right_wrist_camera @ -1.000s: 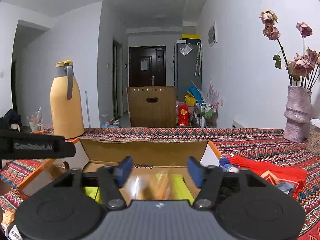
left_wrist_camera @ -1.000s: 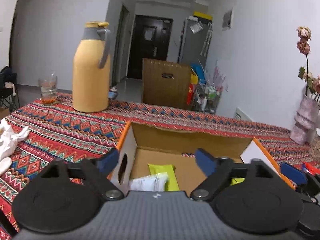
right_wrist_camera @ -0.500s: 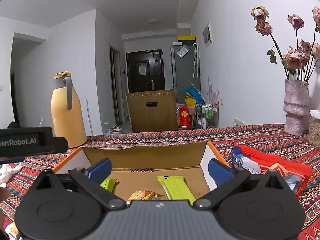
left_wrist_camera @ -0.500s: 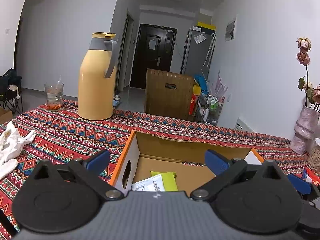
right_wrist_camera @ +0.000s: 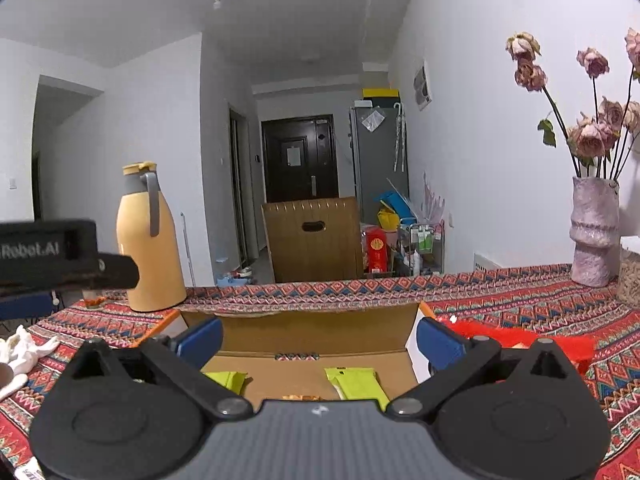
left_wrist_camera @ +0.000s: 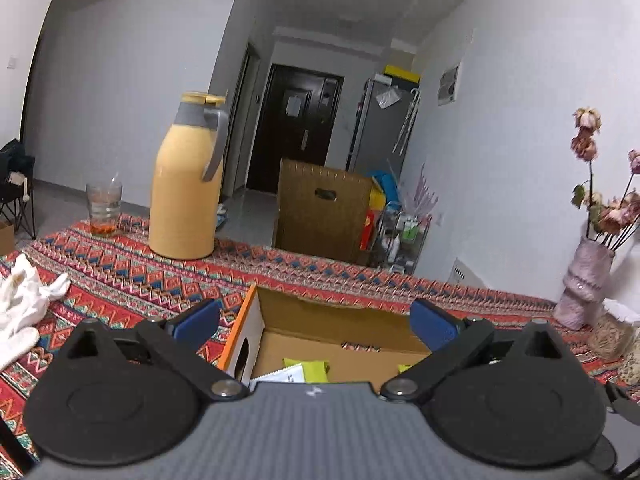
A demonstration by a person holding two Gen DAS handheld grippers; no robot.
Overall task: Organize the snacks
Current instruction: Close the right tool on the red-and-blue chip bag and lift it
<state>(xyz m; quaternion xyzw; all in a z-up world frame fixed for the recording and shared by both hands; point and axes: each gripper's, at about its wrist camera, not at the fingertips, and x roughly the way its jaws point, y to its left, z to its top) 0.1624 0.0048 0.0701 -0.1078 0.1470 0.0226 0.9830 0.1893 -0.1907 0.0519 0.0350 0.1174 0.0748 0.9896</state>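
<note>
With both releases done, left gripper point(left_wrist_camera: 314, 322) and right gripper point(right_wrist_camera: 318, 338) now spread wide, nothing between pads; a second ago both narrower. Both since lifted from box point(right_wrist_camera: 320, 330). Snacks inside box: green packs point(right_wrist_camera: 356, 380), white pack point(left_wrist_camera: 280, 376). Judgement: drops complete; red bag point(right_wrist_camera: 520, 338) beside box likely next.

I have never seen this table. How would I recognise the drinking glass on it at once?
Find the tall yellow thermos jug with a grey collar and handle, standing at the far edge of the patterned tablecloth. In the left wrist view, the glass stands just left of it. It is the only clear, short vessel there, with orange-red residue at its bottom.
</note>
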